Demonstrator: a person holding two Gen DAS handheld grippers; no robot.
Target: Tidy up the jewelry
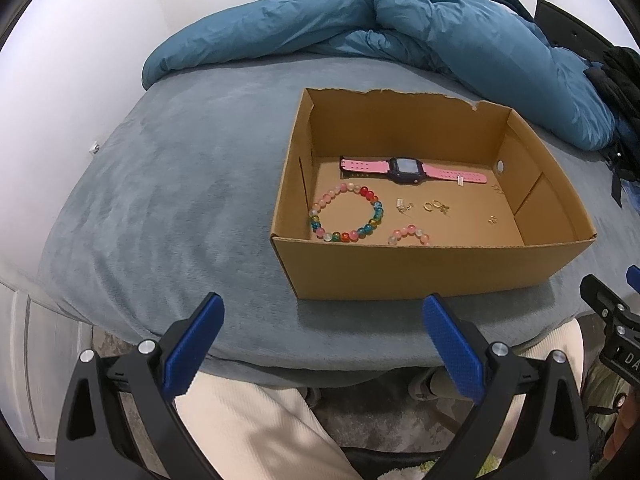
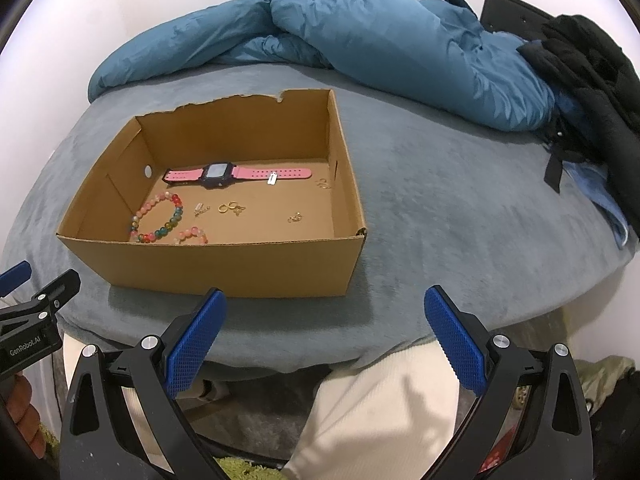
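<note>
The open brown cardboard box [image 1: 420, 268] rests on the grey-blue plush bed [image 1: 180, 200], holding a pink-strapped dark watch [image 1: 404, 170] and multicoloured bead bracelet [image 1: 346, 214]. It lies at 1 o'clock beyond the left gripper [image 1: 322, 344] and 11 o'clock beyond the right gripper [image 2: 324, 340]; both spread wide, gripping nothing.

box [image 1: 420, 268]: plain brown cardboard
watch [image 1: 404, 170]: pink perforated strap, dark navy case
large bracelet [image 1: 346, 212]: pink, red, blue, green, yellow beads
small bracelet [image 1: 409, 234]: pale pink beads
bed [image 1: 180, 200]: grey-blue
duvet [image 1: 400, 20]: teal
fingers [image 1: 192, 348]: blue, dimpled
</note>
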